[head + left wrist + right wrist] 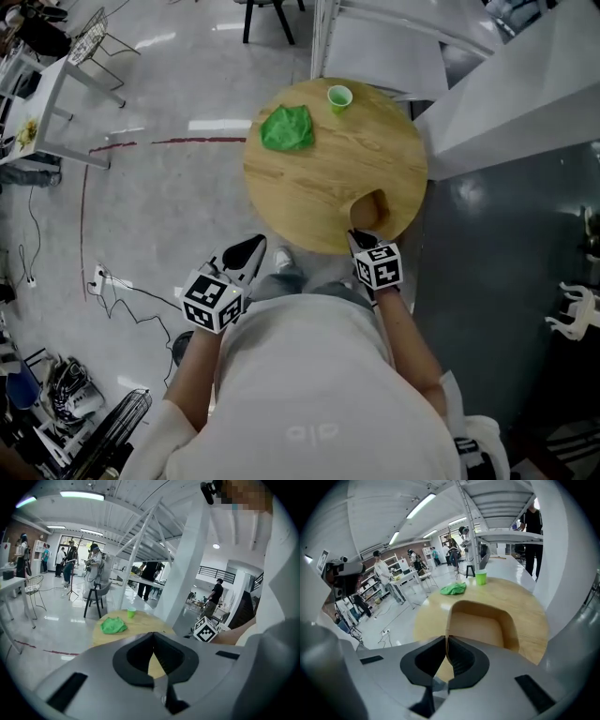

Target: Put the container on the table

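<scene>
Close to done, judging by the layout. Container [369, 210] (tan, open-topped by the look of it) at the near right edge of the bench [319, 192], base seemingly down on the wood or just above it; contact not certain from either view. Not yet let go of, so two steps left, by my reading: settling it fully on the top, if not there already, then opening the grip and drawing back toward the near side. Placed very close to the rim, with plenty of bare wood further in toward the middle. Green cloth [287, 127] and green cup [339, 97] well apart from it at the far side, nothing between.

Right tongs [446, 644]: pinched together on the container's left wall, seen edge-on as a thin tan strip rising straight out of the slit between the two jaws, no gap on either side. Grip taken at the rim only; nothing else touched, bench included, as far as the right gripper view shows.

Left tongs [153, 641]: drawn together, jaw against jaw, nothing between them, only a sliver of bench visible beyond through the opening lower down. Held off the bench at the near left, over the floor [141, 234], close to the person's body, well clear of the container and taking no part in the job.
</scene>
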Available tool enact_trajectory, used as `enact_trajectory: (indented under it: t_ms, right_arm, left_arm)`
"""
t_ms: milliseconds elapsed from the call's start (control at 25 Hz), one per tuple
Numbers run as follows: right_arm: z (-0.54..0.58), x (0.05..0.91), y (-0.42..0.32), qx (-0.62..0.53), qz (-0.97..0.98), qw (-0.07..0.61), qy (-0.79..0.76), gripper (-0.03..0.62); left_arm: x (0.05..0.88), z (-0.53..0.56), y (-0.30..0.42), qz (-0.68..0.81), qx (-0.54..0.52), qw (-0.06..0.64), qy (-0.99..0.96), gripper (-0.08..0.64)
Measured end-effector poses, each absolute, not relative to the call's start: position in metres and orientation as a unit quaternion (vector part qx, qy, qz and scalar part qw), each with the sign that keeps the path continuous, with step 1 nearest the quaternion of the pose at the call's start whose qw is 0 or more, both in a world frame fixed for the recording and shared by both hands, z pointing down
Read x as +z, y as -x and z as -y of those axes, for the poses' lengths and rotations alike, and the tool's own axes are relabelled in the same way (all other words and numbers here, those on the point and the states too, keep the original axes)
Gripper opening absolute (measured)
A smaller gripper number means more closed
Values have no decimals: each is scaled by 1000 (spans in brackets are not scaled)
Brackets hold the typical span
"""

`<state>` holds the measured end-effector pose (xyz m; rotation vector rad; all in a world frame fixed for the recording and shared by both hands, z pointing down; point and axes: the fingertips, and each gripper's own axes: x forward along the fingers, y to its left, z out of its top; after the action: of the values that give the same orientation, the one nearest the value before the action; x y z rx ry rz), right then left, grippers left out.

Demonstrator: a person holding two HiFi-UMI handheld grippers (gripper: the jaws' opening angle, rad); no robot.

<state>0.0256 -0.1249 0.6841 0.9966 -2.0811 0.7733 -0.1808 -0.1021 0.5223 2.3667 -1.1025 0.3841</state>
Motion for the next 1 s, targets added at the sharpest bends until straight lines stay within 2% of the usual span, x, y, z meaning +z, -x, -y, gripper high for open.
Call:
enact_trajectory:
  t_ms: [280,1000]
  right_arm:
    - [155,704,14,298,789,376,-384,41]
    - [219,753,57,292,793,424,-326,58]
  left_arm:
    - [528,111,217,405,137,256,-867,17]
    - [534,84,231,522,122,290,-793,17]
